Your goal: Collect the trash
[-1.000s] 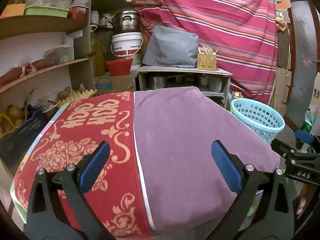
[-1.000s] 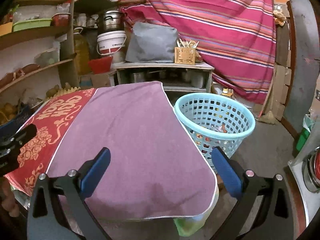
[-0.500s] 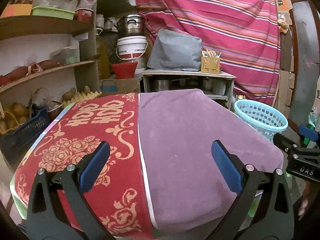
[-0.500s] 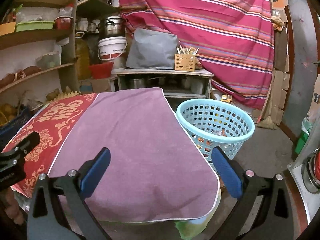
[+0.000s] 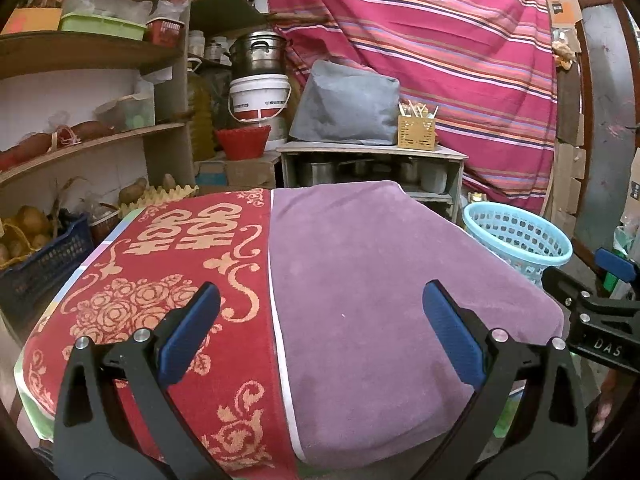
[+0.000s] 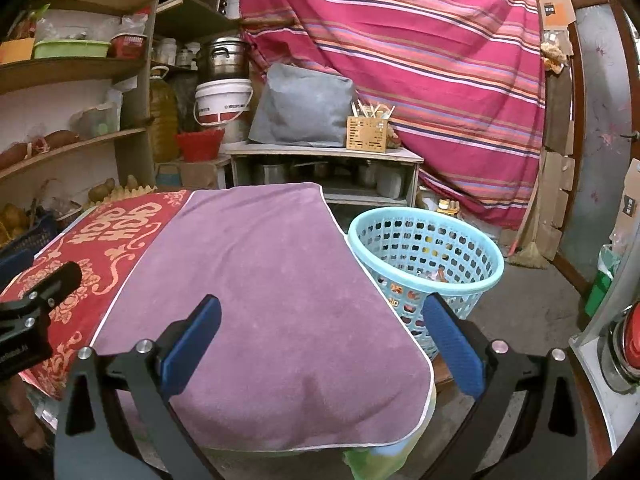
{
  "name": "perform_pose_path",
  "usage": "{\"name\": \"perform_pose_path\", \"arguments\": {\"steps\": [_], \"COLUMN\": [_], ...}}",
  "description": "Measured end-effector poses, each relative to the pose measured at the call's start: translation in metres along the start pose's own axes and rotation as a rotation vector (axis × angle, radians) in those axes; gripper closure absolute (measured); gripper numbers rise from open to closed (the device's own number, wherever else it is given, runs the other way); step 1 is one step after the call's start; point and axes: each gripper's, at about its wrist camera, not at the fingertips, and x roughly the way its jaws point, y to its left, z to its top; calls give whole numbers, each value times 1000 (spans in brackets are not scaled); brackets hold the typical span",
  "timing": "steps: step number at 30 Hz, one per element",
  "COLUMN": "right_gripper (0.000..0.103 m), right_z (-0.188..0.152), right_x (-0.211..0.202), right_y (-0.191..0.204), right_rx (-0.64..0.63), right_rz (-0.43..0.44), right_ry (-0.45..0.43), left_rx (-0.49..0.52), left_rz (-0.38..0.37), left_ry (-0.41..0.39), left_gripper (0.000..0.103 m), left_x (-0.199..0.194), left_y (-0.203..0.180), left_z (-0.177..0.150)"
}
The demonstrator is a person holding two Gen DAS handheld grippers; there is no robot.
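The left gripper and right gripper were both wide apart and held nothing. The blue basket with trash sat ahead, right of the right gripper, beside the bench.

Left gripper and right gripper held level side by side, jaws spread wide, empty.
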Motion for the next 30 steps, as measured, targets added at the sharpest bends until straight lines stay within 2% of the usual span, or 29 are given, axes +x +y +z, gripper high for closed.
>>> {"name": "perform_pose_path", "arguments": {"steps": [30], "right_gripper": [4], "right_z": [2], "right_x": [-8], "right_y": [-3], "right_rx": [8], "right_rz": [-7], "right_ry": [-46], "left_rx": [14], "left_rz": [-15], "left_ry": [-38], "left_gripper": [5], "left_x": [-5], "left_y": [0], "left_z": [-1]}}
